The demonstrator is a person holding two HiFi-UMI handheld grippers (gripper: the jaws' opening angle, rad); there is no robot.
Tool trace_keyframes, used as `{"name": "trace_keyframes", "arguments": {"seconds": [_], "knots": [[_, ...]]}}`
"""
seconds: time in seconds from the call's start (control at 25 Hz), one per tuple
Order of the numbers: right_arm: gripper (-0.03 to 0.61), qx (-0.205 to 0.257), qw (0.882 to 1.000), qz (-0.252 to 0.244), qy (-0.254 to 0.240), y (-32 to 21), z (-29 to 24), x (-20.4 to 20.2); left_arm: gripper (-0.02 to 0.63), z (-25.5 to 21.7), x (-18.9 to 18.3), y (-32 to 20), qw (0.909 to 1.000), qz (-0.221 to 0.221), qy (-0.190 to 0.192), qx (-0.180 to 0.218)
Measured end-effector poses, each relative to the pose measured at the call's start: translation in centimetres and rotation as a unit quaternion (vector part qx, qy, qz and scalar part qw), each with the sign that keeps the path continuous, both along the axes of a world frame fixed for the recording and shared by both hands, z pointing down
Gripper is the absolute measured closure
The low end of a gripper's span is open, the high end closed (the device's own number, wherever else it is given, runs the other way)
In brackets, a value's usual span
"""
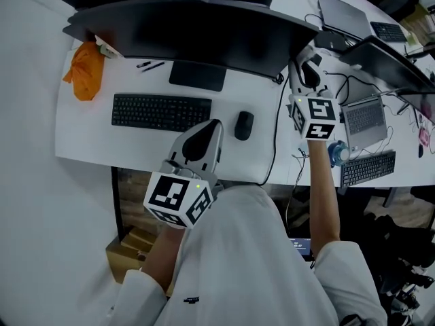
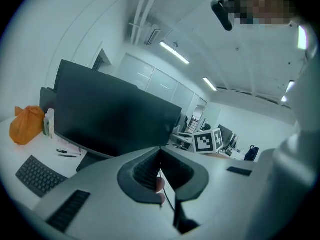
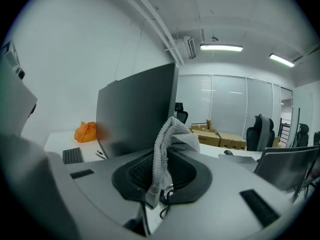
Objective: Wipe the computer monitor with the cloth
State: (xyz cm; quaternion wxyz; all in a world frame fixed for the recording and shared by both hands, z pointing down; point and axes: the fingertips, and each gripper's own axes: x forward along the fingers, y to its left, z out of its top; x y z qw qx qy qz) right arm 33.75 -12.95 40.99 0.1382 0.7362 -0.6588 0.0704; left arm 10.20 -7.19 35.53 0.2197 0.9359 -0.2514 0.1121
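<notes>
The wide black monitor (image 1: 197, 29) stands at the back of the white desk (image 1: 88, 131), its screen dark. My right gripper (image 1: 307, 63) is at the monitor's right end, shut on a pale grey ribbed cloth (image 3: 167, 144) that sticks up from between its jaws. In the right gripper view the monitor (image 3: 137, 109) stands just left of the cloth, edge-on. My left gripper (image 1: 211, 124) hovers low over the desk's front between keyboard and mouse. Its jaws meet in a thin seam with nothing between them. In the left gripper view the monitor (image 2: 110, 119) fills the left middle.
A black keyboard (image 1: 161, 112) and a mouse (image 1: 244, 125) lie in front of the monitor's stand. An orange bag (image 1: 85, 70) sits at the desk's left end, with pens (image 1: 149, 65) nearby. Laptops (image 1: 366, 117), cables and a second keyboard (image 1: 368, 168) crowd the right.
</notes>
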Motion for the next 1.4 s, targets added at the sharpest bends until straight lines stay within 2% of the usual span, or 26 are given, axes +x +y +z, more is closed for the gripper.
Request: {"name": "trace_keyframes", "arguments": {"seconds": [0.28, 0.88, 1.0, 1.2, 1.4], "knots": [[0.54, 0.041, 0.999, 0.001, 0.004, 0.0, -4.6, 0.1, 0.6, -1.5, -0.1, 0.2, 0.9998, 0.009, 0.013, 0.015], [0.543, 0.098, 0.994, -0.01, 0.039, 0.1, -13.5, 0.2, 0.6, -4.1, -1.0, -0.1, 0.9981, 0.023, 0.035, 0.046], [0.545, 0.084, 0.994, -0.019, 0.066, -0.5, -14.4, -0.3, 0.6, -4.3, -1.4, -0.2, 0.9979, 0.019, 0.038, 0.048], [0.548, 0.021, 0.992, -0.046, 0.117, -2.2, -14.3, -2.6, 0.6, -4.3, -2.3, -0.1, 0.9979, 0.013, 0.043, 0.048], [0.548, -0.016, 0.988, -0.063, 0.137, -4.5, -14.3, -5.5, 0.6, -4.7, -3.6, -0.4, 0.9976, -0.003, 0.045, 0.052]]}}
